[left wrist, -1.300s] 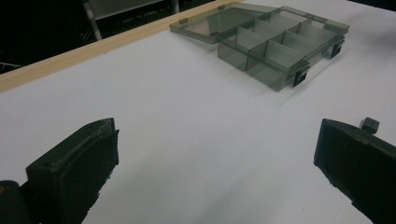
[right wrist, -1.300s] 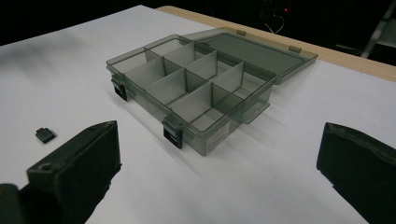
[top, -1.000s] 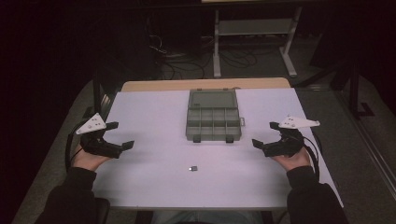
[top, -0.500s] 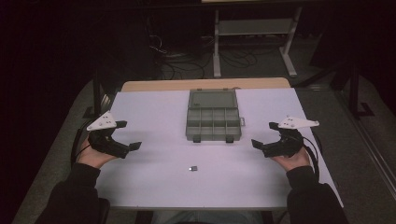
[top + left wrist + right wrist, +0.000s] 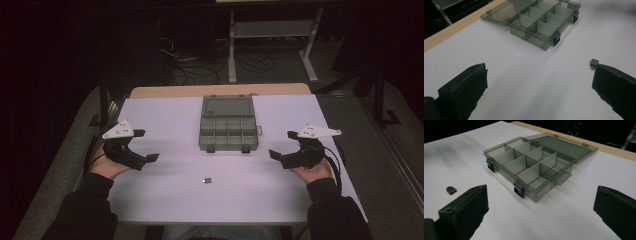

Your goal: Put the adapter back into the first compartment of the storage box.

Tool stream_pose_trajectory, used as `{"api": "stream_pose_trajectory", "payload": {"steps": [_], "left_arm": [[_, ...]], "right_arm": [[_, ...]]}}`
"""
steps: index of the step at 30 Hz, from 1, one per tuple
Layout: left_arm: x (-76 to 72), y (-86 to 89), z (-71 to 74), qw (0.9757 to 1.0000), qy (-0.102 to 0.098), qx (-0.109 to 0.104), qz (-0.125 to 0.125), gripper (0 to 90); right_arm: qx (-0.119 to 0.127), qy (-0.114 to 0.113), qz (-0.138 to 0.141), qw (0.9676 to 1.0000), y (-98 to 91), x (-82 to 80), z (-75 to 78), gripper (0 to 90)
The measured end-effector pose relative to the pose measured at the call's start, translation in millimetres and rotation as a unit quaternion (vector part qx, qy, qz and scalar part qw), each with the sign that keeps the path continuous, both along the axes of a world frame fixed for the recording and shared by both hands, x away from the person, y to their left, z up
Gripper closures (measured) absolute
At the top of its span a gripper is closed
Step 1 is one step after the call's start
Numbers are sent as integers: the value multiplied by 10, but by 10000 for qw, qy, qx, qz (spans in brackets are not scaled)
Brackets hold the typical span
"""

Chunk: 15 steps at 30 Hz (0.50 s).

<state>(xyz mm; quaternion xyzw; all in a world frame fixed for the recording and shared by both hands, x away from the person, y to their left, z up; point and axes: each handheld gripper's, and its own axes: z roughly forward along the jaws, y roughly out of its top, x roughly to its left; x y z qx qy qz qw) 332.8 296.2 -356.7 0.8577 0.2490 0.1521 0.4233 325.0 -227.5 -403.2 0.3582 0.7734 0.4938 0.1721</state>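
On the tabletop (image 5: 165,200) a small dark part (image 5: 206,180) is seen lying alone, near the front edge, well apart from the open box (image 5: 229,131) behind it. Its compartments appear empty, though the tinted walls make this hard to confirm. The left gripper (image 5: 146,157) is held low beside the part with fingers (image 5: 464,90) spread wide and nothing gripped, probably aimed for a pickup. The right gripper (image 5: 278,155) is likewise held wide open and empty, pointed at the box, perhaps to steady it.
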Motion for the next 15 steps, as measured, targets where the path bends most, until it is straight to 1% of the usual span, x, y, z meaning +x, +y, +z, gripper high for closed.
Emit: {"api": "stream_pose_trajectory", "payload": {"steps": [2, 8, 11, 15], "left_arm": [[6, -42, -19, 10000, 35, 39, -45, 0], [25, -106, -44, 9999, 81, 40, -111, 0], [30, -140, -50, 9998, 102, 85, -163, 0], [30, -186, -56, 9996, 123, 94, -217, 0]], "right_arm": [[-14, 0, 7, 10000, 4, -1, -1, 0], [-37, -7, 9, 10000, 7, -2, -1, 0], [-37, -13, 9, 10000, 7, -3, 0, 0], [-45, -8, 16, 10000, 9, -3, 0, 0]]}}
